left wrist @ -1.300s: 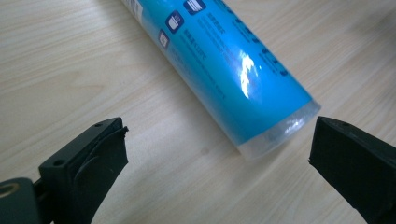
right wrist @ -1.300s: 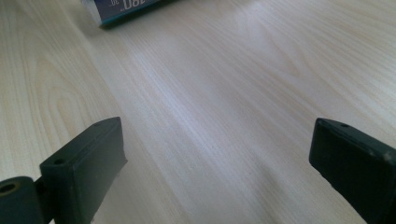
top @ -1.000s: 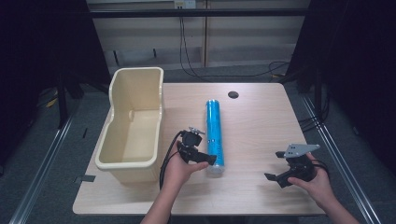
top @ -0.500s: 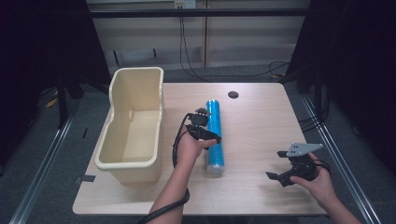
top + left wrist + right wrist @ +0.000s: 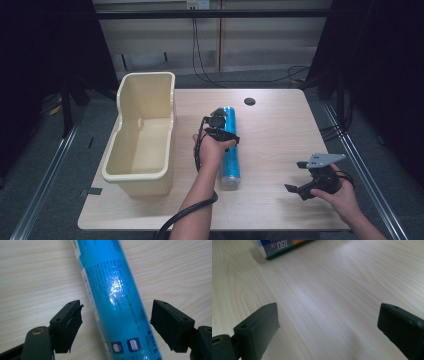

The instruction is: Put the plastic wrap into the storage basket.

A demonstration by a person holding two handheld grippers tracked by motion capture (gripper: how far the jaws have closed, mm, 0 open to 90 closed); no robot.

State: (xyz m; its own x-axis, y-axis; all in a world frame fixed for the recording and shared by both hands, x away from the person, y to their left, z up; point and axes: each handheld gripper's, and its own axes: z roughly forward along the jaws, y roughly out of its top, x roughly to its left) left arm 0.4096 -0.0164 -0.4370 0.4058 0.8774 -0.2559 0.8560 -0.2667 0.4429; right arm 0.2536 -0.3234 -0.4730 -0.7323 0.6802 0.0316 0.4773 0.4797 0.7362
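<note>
High view, nearest edge first: right claw [image 5: 305, 181] low on the counter [image 5: 280, 125] by the right front corner, jaws spread wide with bare wood between them, well apart from the blue roll [image 5: 229, 150]. Further in, left claw [image 5: 224, 131] over the roll's far half, hand behind it. Roll lying flat near the counter's middle, long axis running from front to back, just right of the cream bin [image 5: 142, 135] but apart from it. Beyond the roll, dark round hole [image 5: 249, 101] near the far edge.

Left gripper view: left claw [image 5: 116, 321] straddling the blue roll [image 5: 112, 297], one jaw on each side, jaws just closing in, a sliver of wood visible between each pad and the wrapper, so not yet clenched. Roll slanting up between the pads.

Right gripper view: right claw [image 5: 328, 326] released, an end of the roll [image 5: 284, 246] far off at top.
</note>
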